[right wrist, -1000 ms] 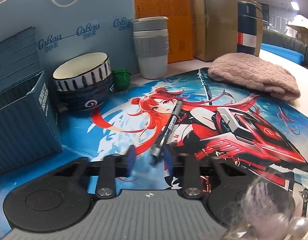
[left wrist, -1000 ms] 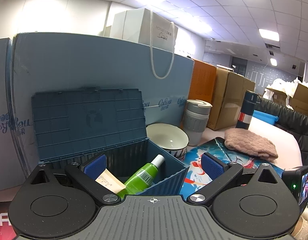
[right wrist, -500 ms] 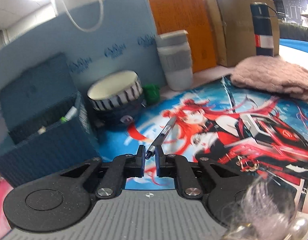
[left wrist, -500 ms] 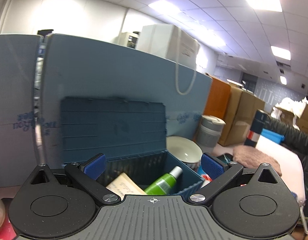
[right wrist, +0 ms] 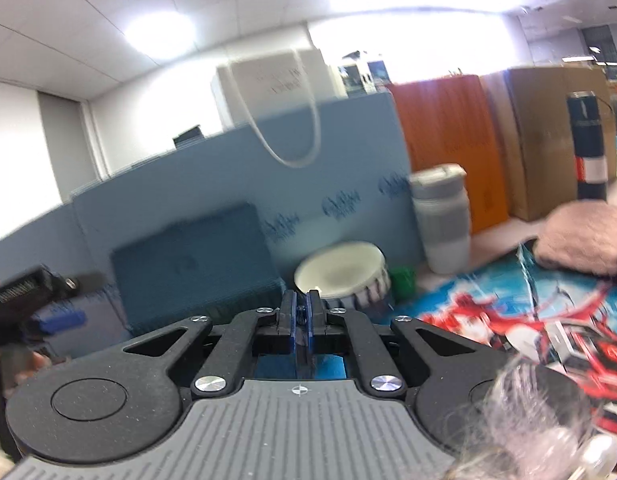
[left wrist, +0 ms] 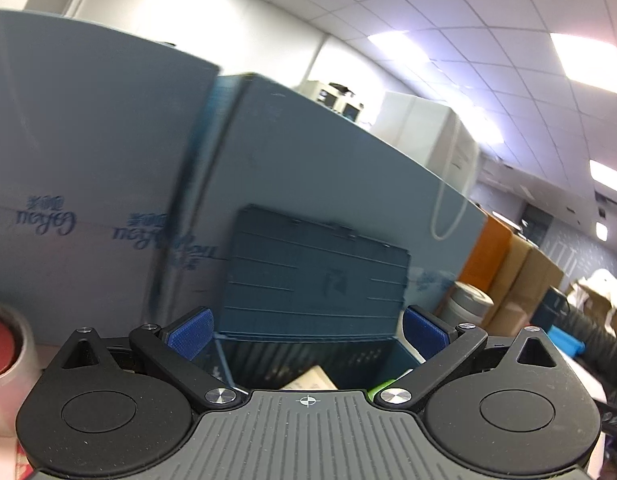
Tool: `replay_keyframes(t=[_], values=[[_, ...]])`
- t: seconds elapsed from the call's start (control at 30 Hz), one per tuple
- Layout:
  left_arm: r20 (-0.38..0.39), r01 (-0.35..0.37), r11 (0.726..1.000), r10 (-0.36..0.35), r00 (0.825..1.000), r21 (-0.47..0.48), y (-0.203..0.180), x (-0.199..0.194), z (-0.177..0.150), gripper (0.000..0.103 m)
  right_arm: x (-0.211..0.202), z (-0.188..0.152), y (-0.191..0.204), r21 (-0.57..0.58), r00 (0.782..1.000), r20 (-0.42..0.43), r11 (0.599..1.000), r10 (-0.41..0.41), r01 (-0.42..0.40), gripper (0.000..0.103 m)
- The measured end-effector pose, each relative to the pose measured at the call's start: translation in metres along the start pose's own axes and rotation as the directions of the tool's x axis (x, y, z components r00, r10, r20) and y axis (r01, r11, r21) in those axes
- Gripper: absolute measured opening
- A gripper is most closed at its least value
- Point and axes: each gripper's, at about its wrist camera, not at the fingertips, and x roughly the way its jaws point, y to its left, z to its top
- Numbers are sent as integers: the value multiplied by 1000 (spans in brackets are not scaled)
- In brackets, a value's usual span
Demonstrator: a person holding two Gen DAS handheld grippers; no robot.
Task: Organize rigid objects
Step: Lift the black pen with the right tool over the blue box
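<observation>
My right gripper is shut on a thin dark pen, held up off the printed mat; only a sliver of the pen shows between the pads. Ahead and to the left stands the blue storage box with its lid up. My left gripper is open and holds nothing, just in front of that box. Inside the box lie a cream carton and a green bottle, mostly hidden by the gripper body.
A white bowl, a small green cap and a grey lidded cup stand right of the box. A pink cloth and a dark flask are at the far right. Blue bags and cardboard boxes wall the back. A tape roll sits far left.
My right gripper closed on the pen's end and lifted it off the mat, tipping upward. My left gripper slid left and rolled, so the box now sits right of centre.
</observation>
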Motion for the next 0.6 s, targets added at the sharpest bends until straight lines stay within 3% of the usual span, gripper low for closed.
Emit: replay_keyframes(t=[0.33,0.6], values=[[21,-19,999,20,1000,-40,9,-3,2,102,7,27,41,-50,986,60,987,158,-156,5],[23,-37,998,39,999,-58,16,-7,2,102,39,44,86,-45,944,45,944,328,-326,5]])
